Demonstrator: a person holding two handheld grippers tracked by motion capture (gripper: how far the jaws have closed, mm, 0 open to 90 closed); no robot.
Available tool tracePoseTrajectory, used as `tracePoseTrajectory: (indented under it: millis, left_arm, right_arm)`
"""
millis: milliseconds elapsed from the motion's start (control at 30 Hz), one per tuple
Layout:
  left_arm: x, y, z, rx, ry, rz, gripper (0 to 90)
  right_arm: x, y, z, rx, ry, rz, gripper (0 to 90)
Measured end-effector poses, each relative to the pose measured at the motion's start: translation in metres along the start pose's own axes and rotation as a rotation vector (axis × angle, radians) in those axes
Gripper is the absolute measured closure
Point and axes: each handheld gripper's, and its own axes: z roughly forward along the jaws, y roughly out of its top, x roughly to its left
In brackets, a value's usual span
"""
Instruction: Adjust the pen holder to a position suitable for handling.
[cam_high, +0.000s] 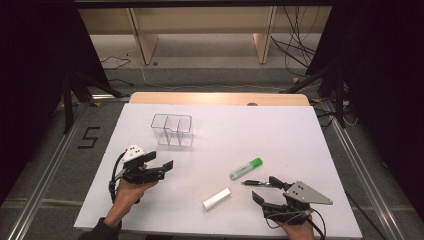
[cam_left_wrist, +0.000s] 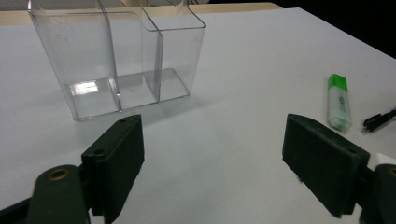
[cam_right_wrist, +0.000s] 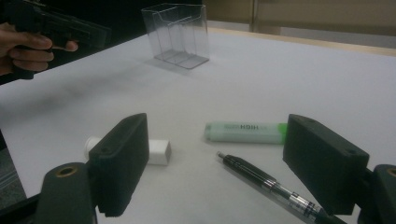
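Left gripper (cam_high: 161, 165) is seen at the near-left part of the bench (cam_high: 280, 130), held in a hand (cam_high: 131, 192), jaws spread wide with nothing between them. Its jaws are pointed toward the clear organiser (cam_high: 172, 130), which stands upright a little beyond and apart from them. In the left gripper view the organiser (cam_left_wrist: 116, 60) is seen just past the left jaw, its compartments empty; bare white surface lies between the jaws.

Right gripper (cam_high: 265, 190) is seen at the near-right part of the bench, jaws also spread wide and gripping nothing. A black pen (cam_high: 255, 183) lies flat just ahead of it, close to the far jaw; in the right gripper view the pen (cam_right_wrist: 266, 179) is seen running slantwise across the gap between the jaws, with the pads clear of it. Whether the pen's near end touches the gripper body cannot be told.

A green highlighter (cam_high: 246, 168) lies flat just beyond the pen, near but apart from it. A white stick (cam_high: 216, 198), small and cylinder-like, lies nearer the front edge, between the two grippers and left of the right one.

Edges and room: the organiser is set toward the far-left part of the bench, well in from the far edge. A broad open stretch is seen across the bench's middle and far right. The right gripper is close to the front edge; the left is near the left edge.
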Motion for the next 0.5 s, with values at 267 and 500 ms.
tracePoseTrajectory:
  millis: [267,500]
  left_arm:
    - [0.024,0.009,0.004,0.020,0.102,-0.037,31.6]
    - [0.045,0.010,0.007,0.033,0.158,-0.075,59.4]
  right_arm:
    - [0.000,0.000,0.000,0.003,0.003,-0.006,23.4]
    - [0.000,-0.001,0.001,0.008,0.003,-0.004,23.4]
